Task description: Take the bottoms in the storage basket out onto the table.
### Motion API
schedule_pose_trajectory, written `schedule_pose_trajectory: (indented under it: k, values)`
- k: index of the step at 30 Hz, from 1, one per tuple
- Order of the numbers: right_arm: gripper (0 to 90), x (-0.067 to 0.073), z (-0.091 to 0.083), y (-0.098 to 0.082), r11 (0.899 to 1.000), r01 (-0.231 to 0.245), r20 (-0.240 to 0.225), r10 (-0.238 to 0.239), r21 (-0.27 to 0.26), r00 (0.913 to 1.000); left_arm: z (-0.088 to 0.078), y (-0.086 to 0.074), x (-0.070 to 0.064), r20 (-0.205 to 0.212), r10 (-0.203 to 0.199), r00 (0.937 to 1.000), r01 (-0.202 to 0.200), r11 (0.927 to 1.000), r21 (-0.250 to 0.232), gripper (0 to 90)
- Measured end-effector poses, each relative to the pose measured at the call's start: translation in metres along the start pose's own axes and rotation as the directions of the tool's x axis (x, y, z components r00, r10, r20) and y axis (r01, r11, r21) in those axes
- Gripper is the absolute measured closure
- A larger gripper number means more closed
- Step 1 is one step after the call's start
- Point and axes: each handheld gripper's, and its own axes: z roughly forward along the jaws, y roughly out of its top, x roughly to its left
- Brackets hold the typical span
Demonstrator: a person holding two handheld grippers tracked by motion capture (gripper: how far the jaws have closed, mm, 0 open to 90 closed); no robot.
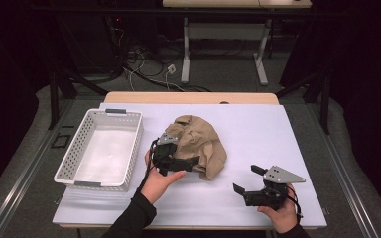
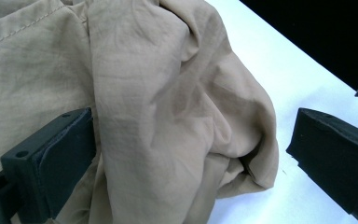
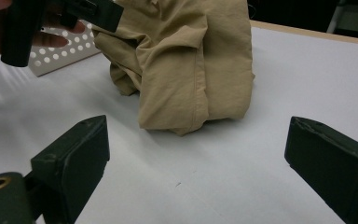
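A crumpled tan garment (image 1: 198, 141) lies in a heap at the middle of the white table (image 1: 273, 129). My left gripper (image 1: 187, 165) is at the heap's near left side. In the left gripper view it (image 2: 191, 163) stands open, with a bulging fold of the tan cloth (image 2: 168, 102) between its wide-apart jaws. My right gripper (image 1: 248, 179) is held open near the table's front right, apart from the cloth. In the right gripper view the garment (image 3: 191, 60) stands ahead, beyond the open right gripper (image 3: 200, 172), with bare table between them.
A white perforated basket (image 1: 135, 148) sits empty on the table's left side, close to the garment; its wall (image 3: 60, 51) shows behind the left gripper (image 3: 51, 14) in the right gripper view. Beyond the table are another desk's legs and floor cables.
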Motion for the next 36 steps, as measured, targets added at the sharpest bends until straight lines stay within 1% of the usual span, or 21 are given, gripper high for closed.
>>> schedule_pose_trajectory:
  k: [4,9,11,13,19,23,24,25,26,27,29,36]
  values:
    - [6.4,0.000,0.000,0.000,1.000,0.001,0.000,-0.001,0.002,1.0000,-0.005,0.002,-0.002,0.006,0.008,1.0000,-0.008,0.9999,-0.008,0.5]
    - [6.4,0.000,-0.001,0.000,1.000,0.002,0.002,-0.002,0.002,1.0000,-0.013,0.006,-0.006,0.012,0.026,0.9996,-0.025,0.9995,-0.020,0.5]
    - [6.4,0.000,-0.001,0.001,1.000,0.003,0.003,-0.003,0.000,1.0000,-0.017,0.008,-0.007,0.011,0.039,0.9992,-0.039,0.9990,-0.020,0.5]
    - [6.4,0.000,-0.001,0.001,1.000,0.002,0.002,-0.002,0.000,1.0000,-0.020,0.010,-0.009,0.022,0.038,0.9991,-0.037,0.9990,-0.027,0.5]
    - [6.4,0.000,-0.002,0.001,1.000,0.000,0.005,0.000,0.000,1.0000,-0.031,0.012,-0.011,0.031,0.060,0.9977,-0.059,0.9980,-0.022,0.5]
    - [6.4,0.000,-0.002,0.001,1.000,0.001,0.006,-0.001,-0.001,1.0000,-0.039,0.013,-0.010,0.035,0.059,0.9976,-0.058,0.9978,-0.031,0.5]
    - [6.4,0.000,-0.002,0.001,1.000,0.000,0.005,0.000,-0.001,1.0000,-0.042,0.013,-0.009,0.036,0.054,0.9979,-0.052,0.9980,-0.036,0.5]
    - [6.4,0.000,-0.002,0.001,1.000,0.002,0.005,-0.002,-0.001,1.0000,-0.043,0.013,-0.009,0.035,0.058,0.9977,-0.057,0.9977,-0.036,0.5]
    - [6.4,0.000,-0.002,0.001,1.000,0.002,0.005,-0.002,-0.001,1.0000,-0.046,0.013,-0.008,0.036,0.051,0.9980,-0.049,0.9979,-0.041,0.5]
    - [6.4,0.000,-0.002,0.001,1.000,0.002,0.005,-0.002,-0.001,1.0000,-0.049,0.013,-0.007,0.035,0.053,0.9980,-0.051,0.9976,-0.046,0.5]
    - [6.4,0.000,-0.002,0.001,1.000,0.003,0.006,-0.002,-0.002,1.0000,-0.053,0.013,-0.006,0.033,0.045,0.9984,-0.043,0.9976,-0.054,0.5]
    - [6.4,0.000,-0.002,0.001,1.000,0.001,0.006,-0.001,-0.001,1.0000,-0.069,0.010,0.001,0.022,0.042,0.9989,-0.041,0.9967,-0.071,0.6]
